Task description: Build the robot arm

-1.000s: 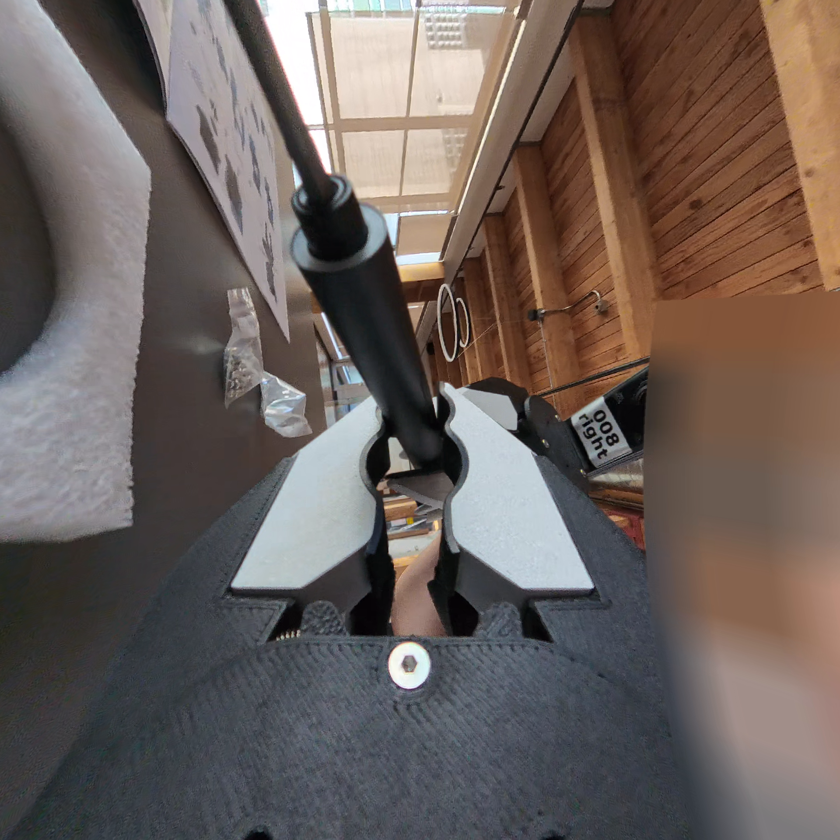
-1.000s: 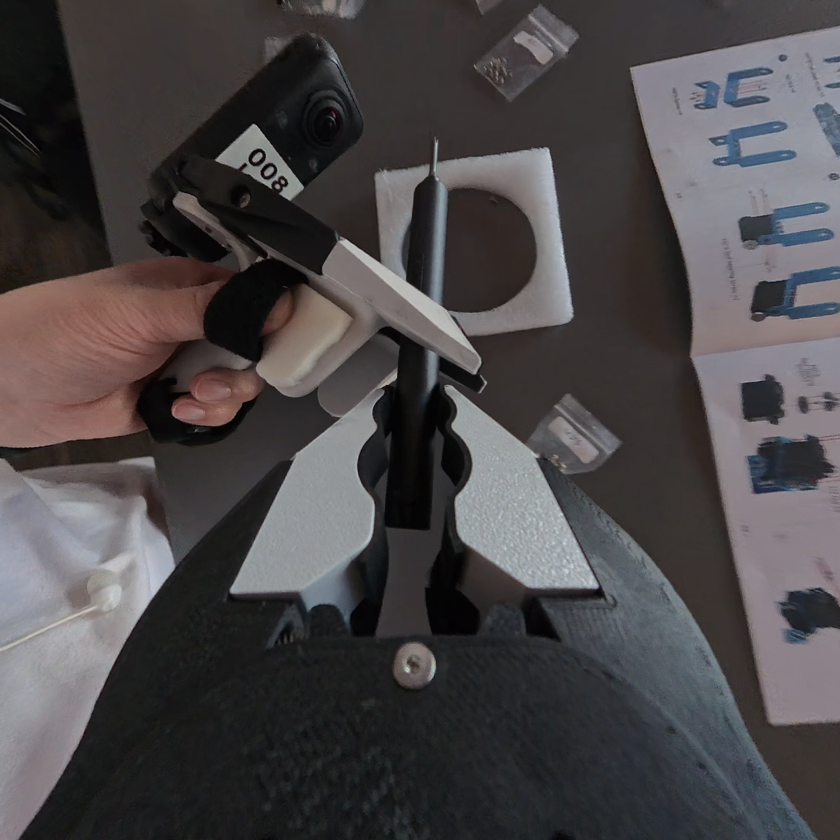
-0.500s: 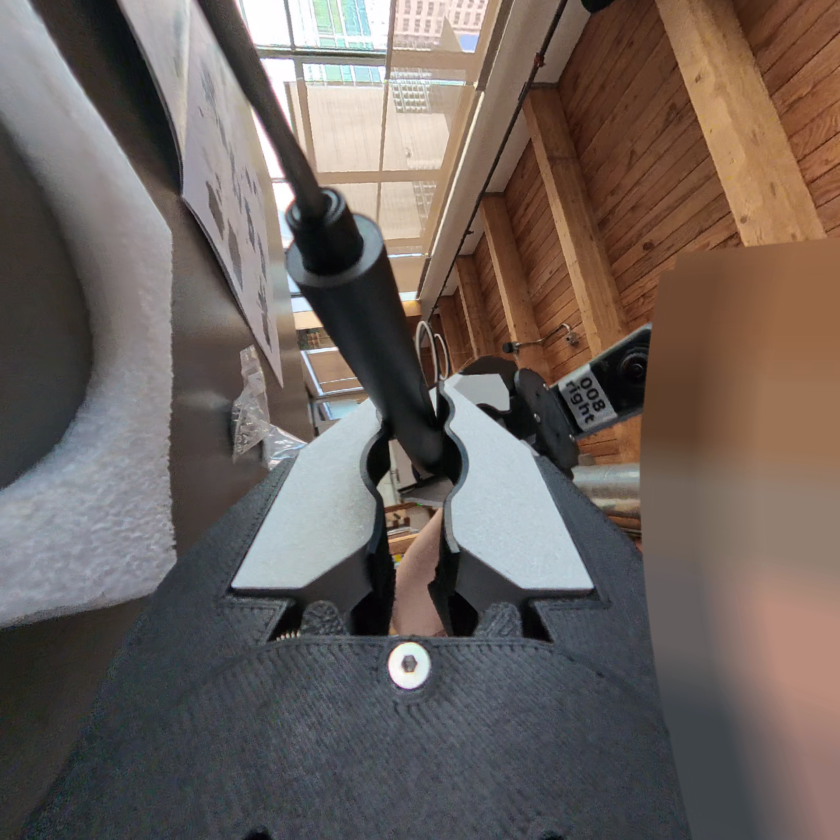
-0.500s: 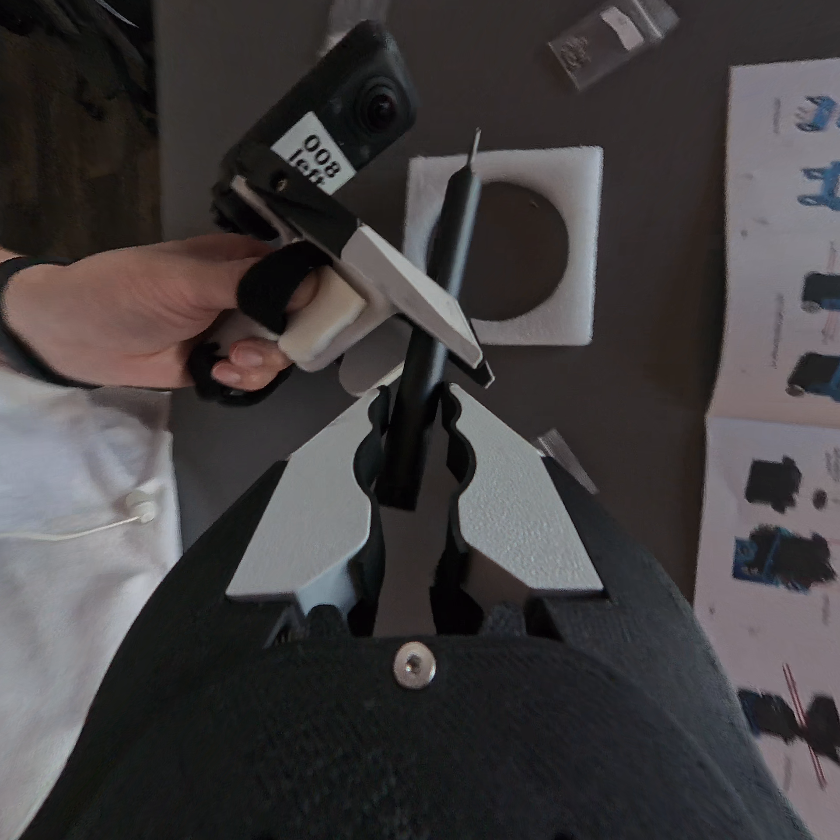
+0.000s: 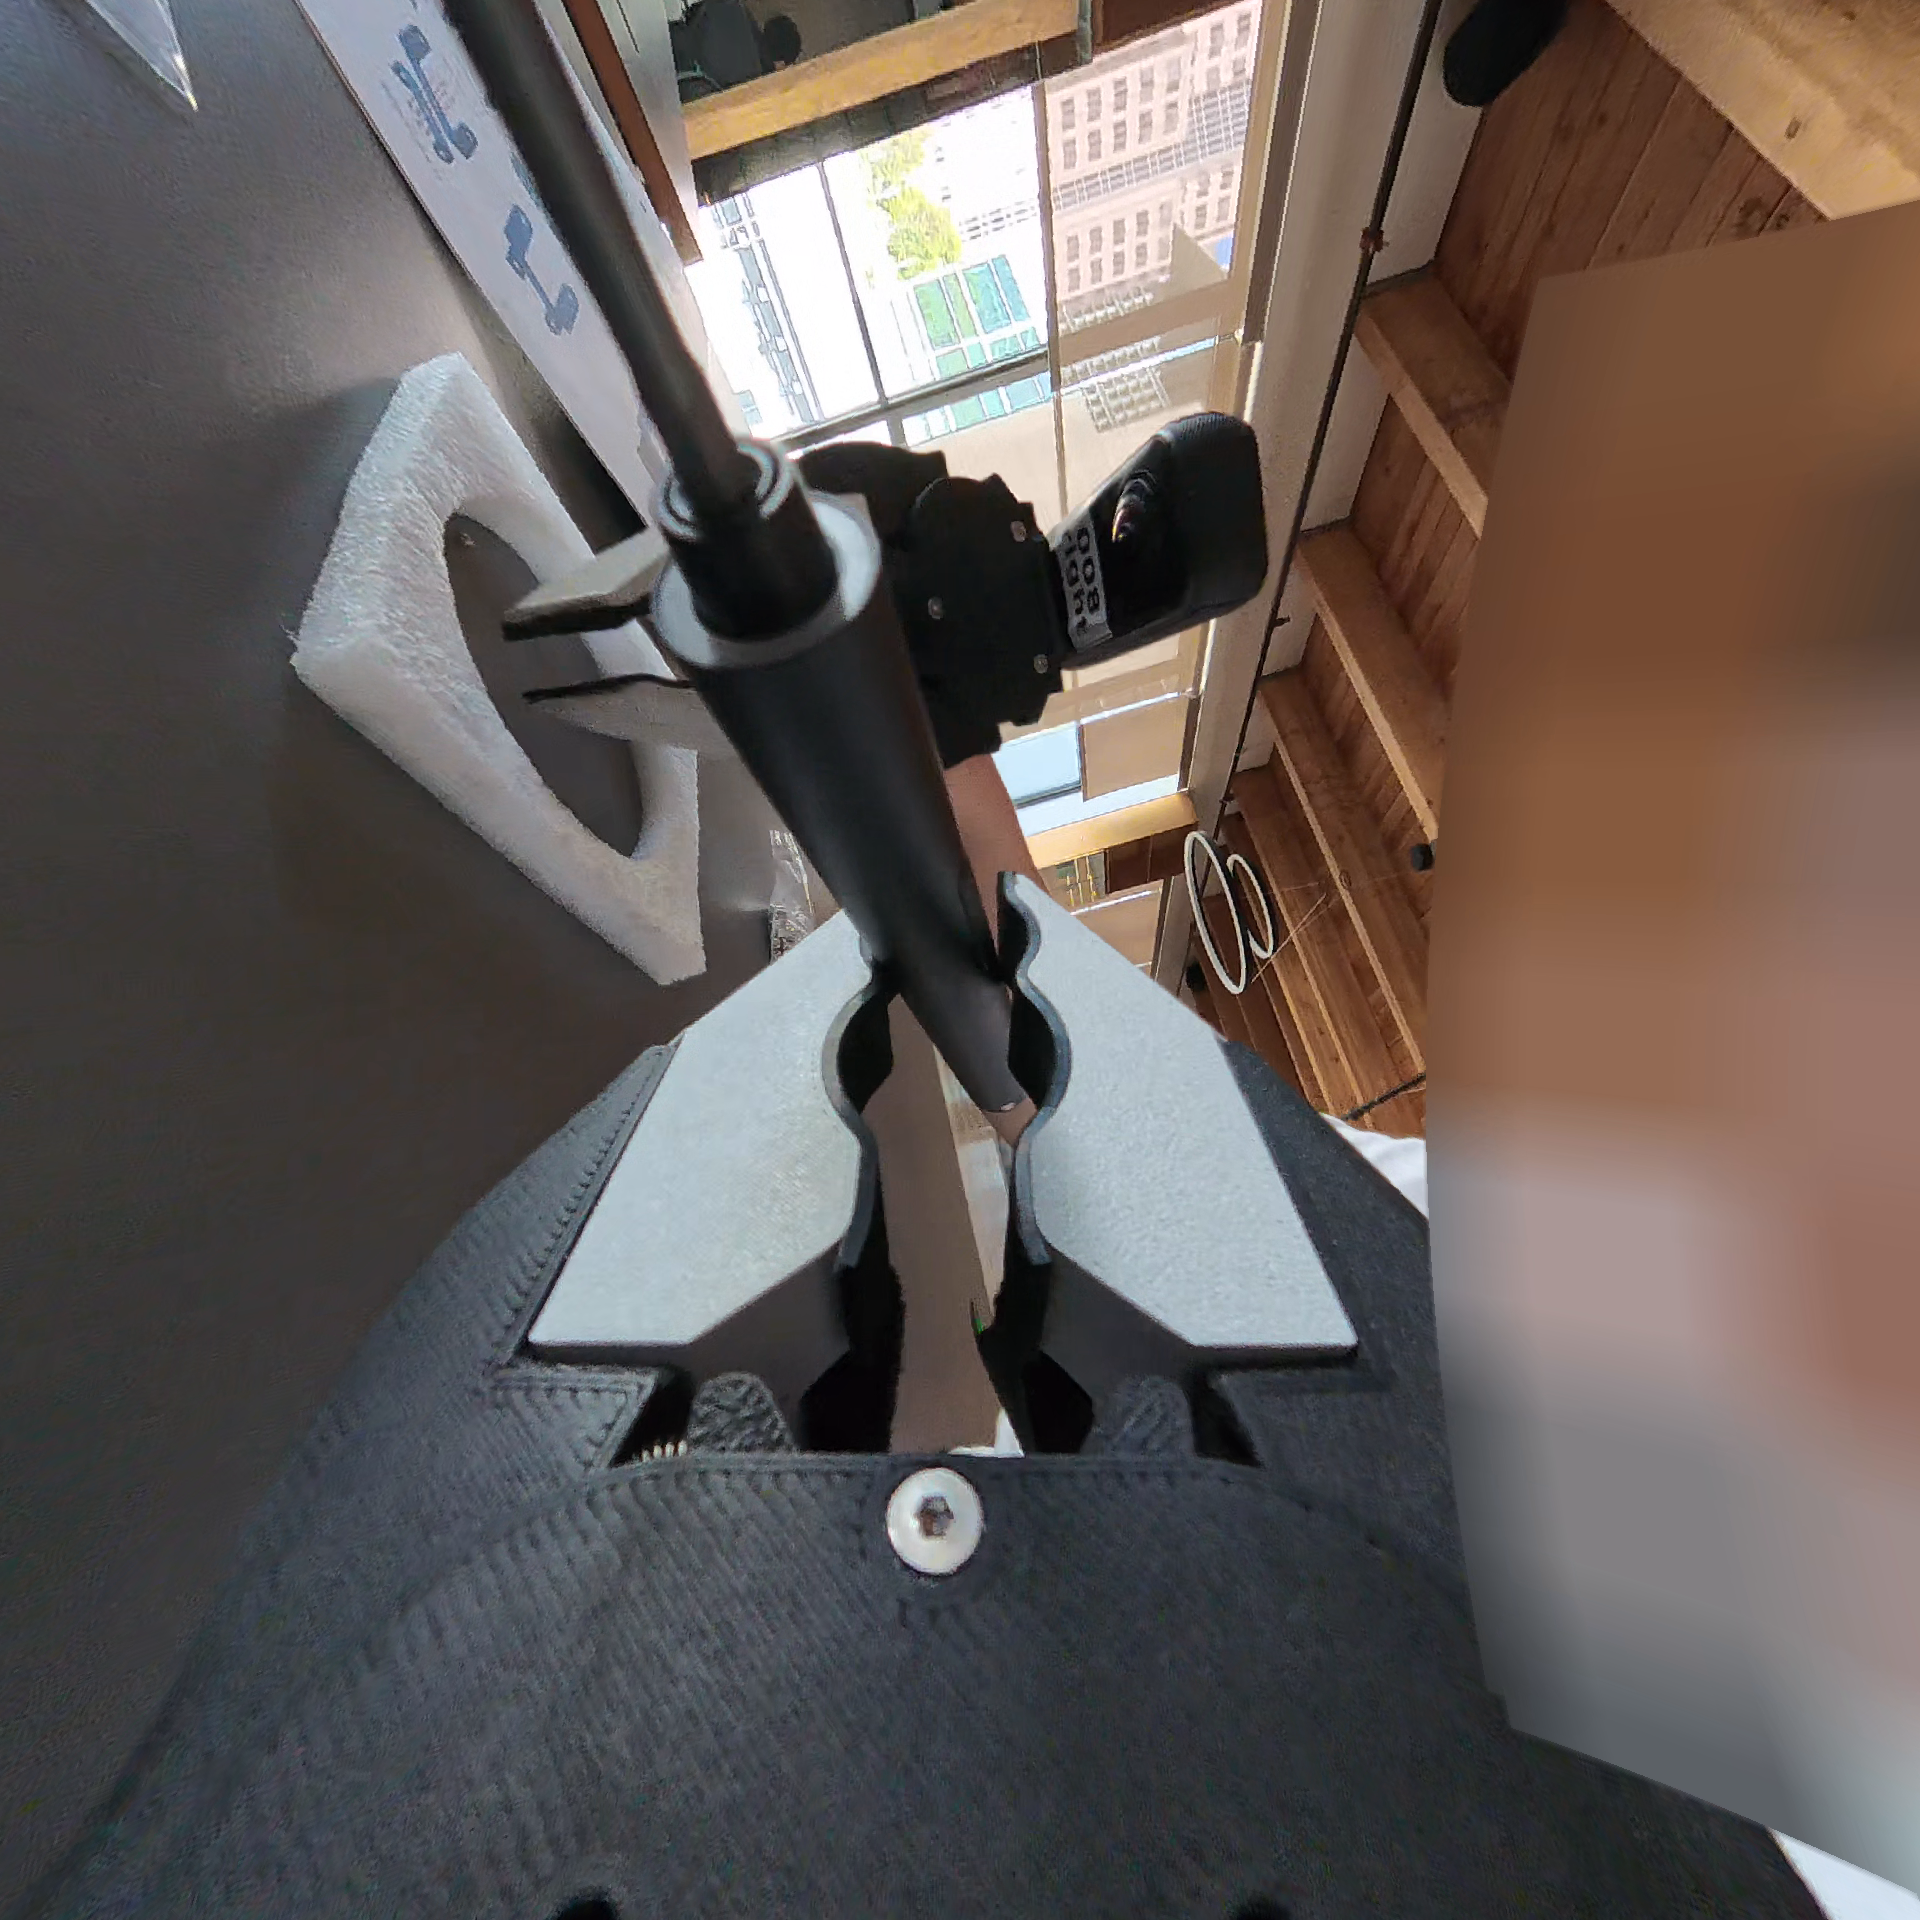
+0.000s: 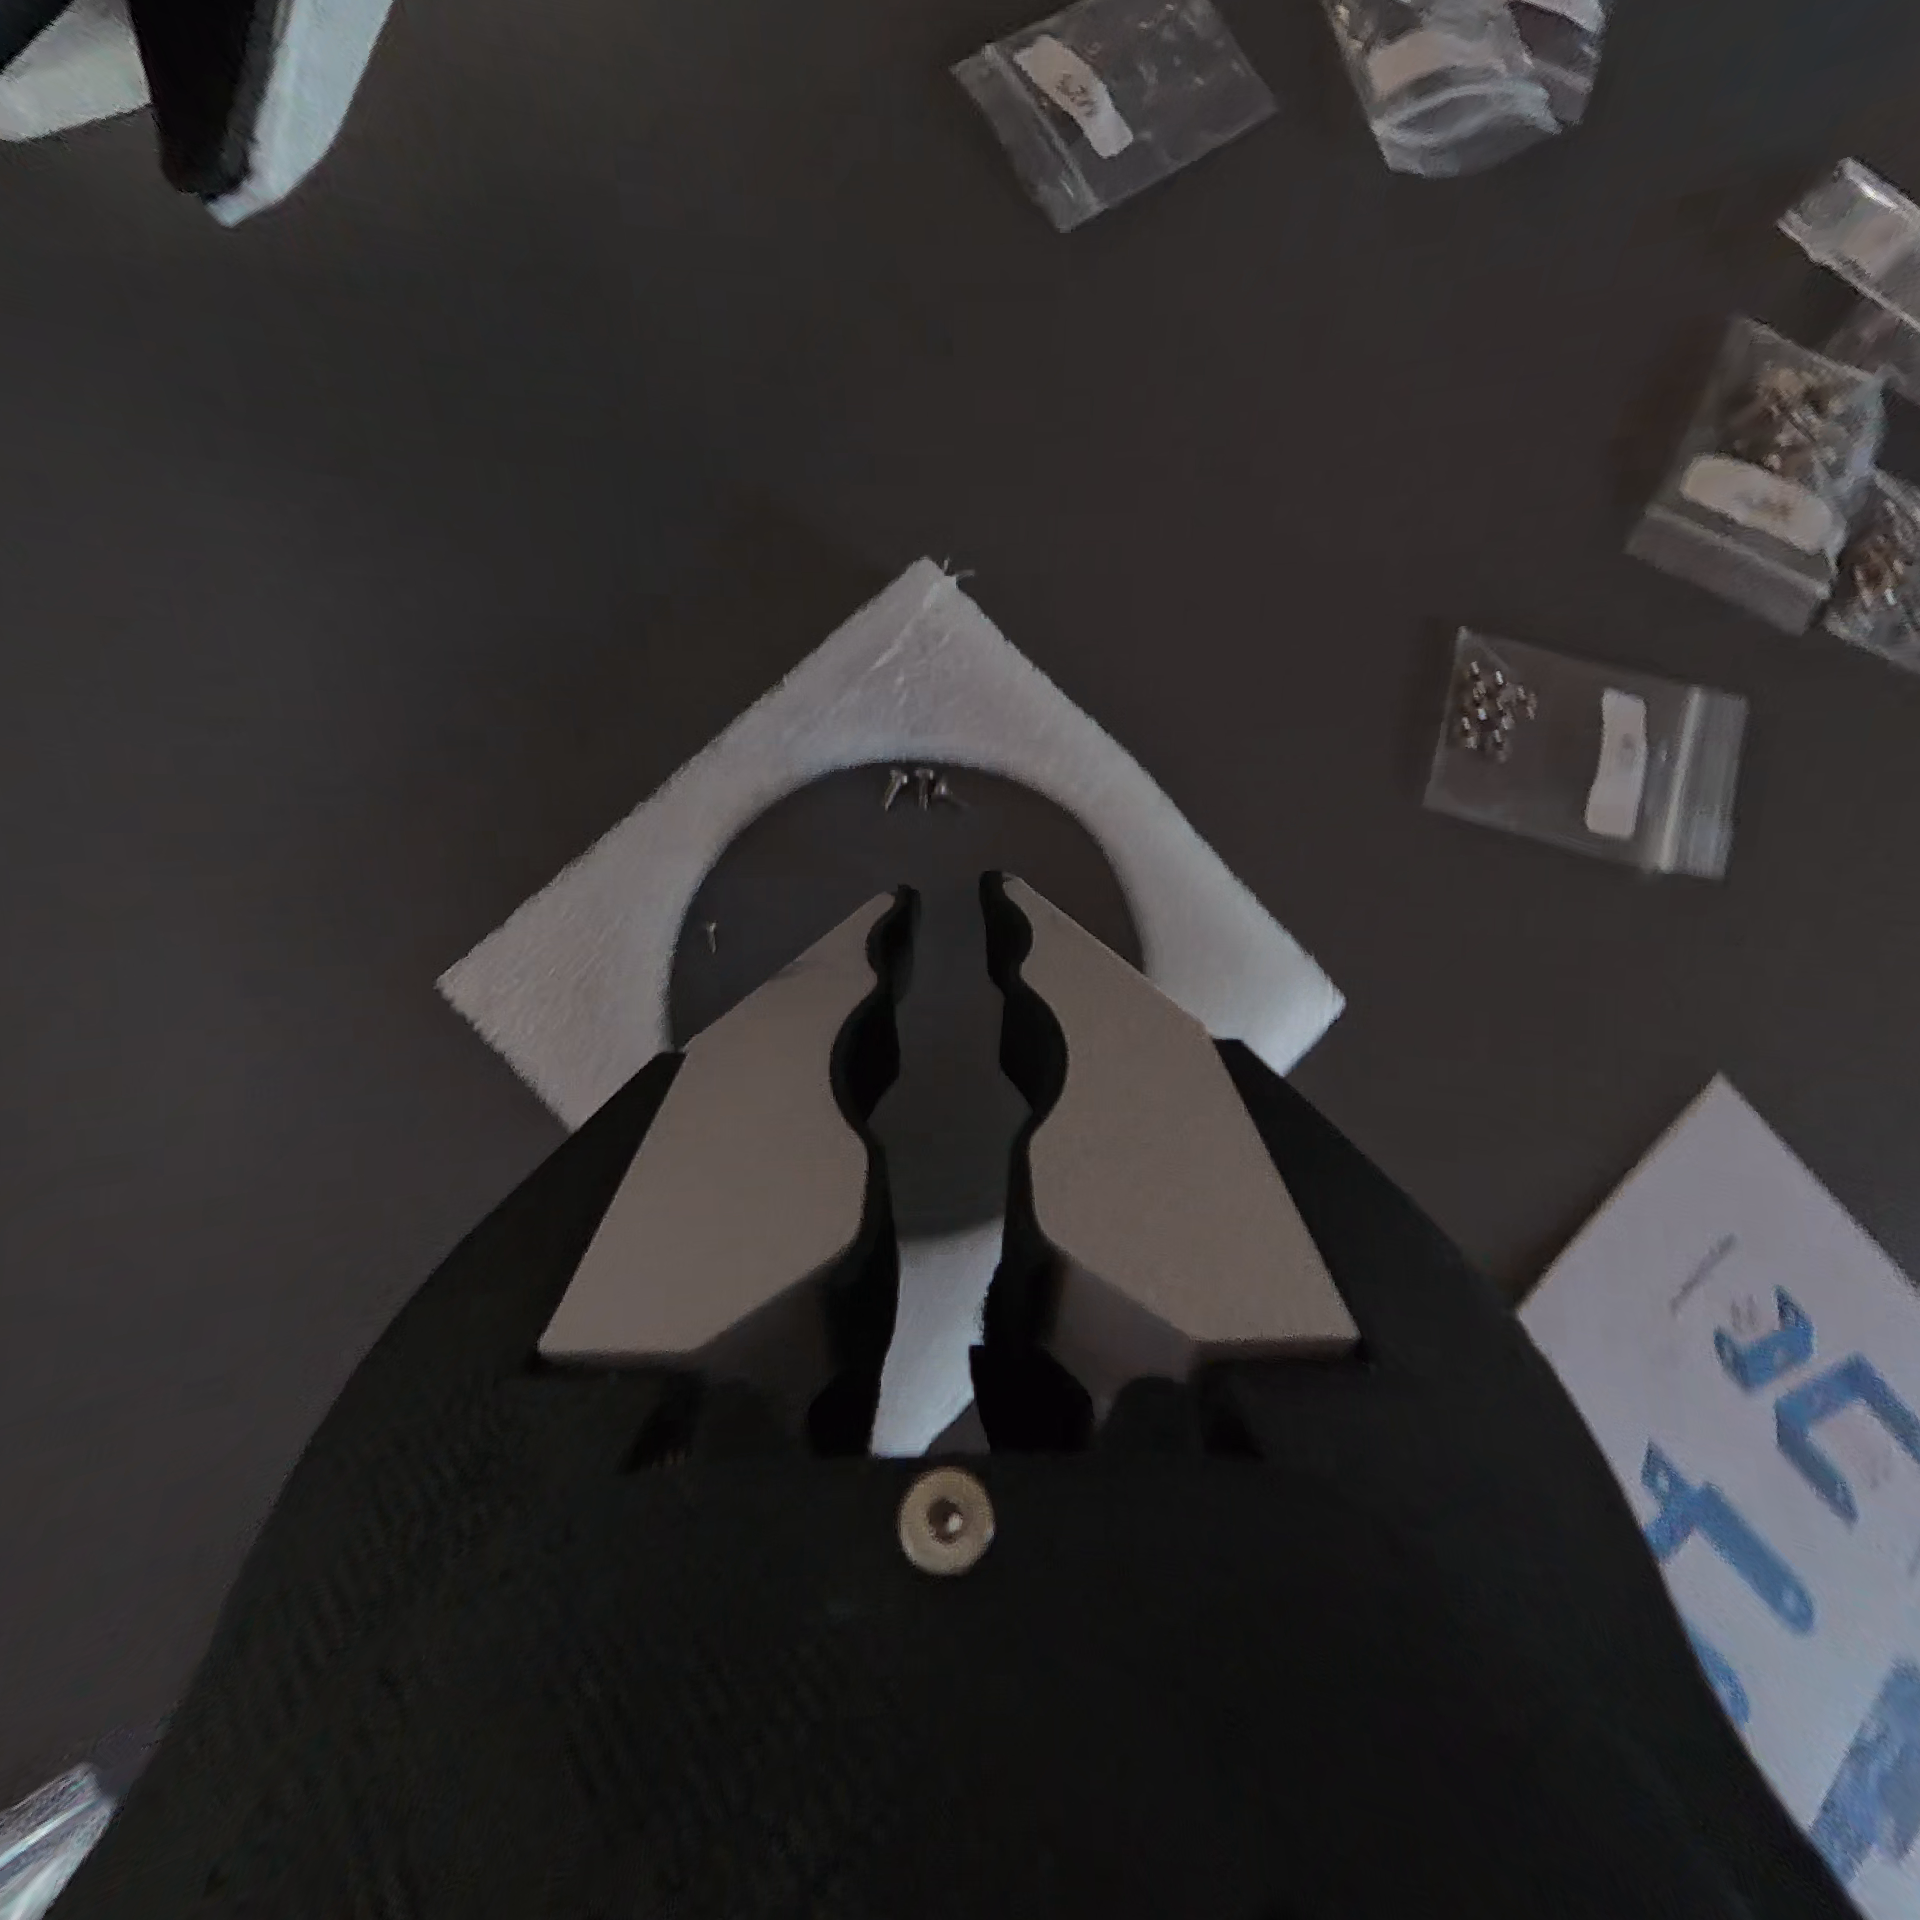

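Observation:
My left gripper (image 5: 940, 925) is shut on the handle of a black screwdriver (image 5: 831, 748), whose thin shaft runs up and away toward the dark table. My right gripper (image 6: 945, 888) is slightly open and empty. It hovers over the round hole of a white foam square (image 6: 935, 675). A few small screws (image 6: 920, 792) lie in that hole just ahead of its fingertips. In the left wrist view the right gripper (image 5: 582, 655) shows farther off, over the same foam square (image 5: 416, 582).
Several clear bags of small hardware (image 6: 1579, 748) lie on the dark table (image 6: 416, 520) at the right and far side. A printed instruction sheet (image 6: 1714, 1403) lies at the near right. Part of the left gripper (image 6: 239, 104) shows at the top left corner. Between my right fingertips and the white foam square (image 6: 935, 675) there is roughly 4 centimetres.
My right gripper has let go of the screwdriver and moved away to hover over the foam hole. My left gripper still holds the screwdriver and has tilted.

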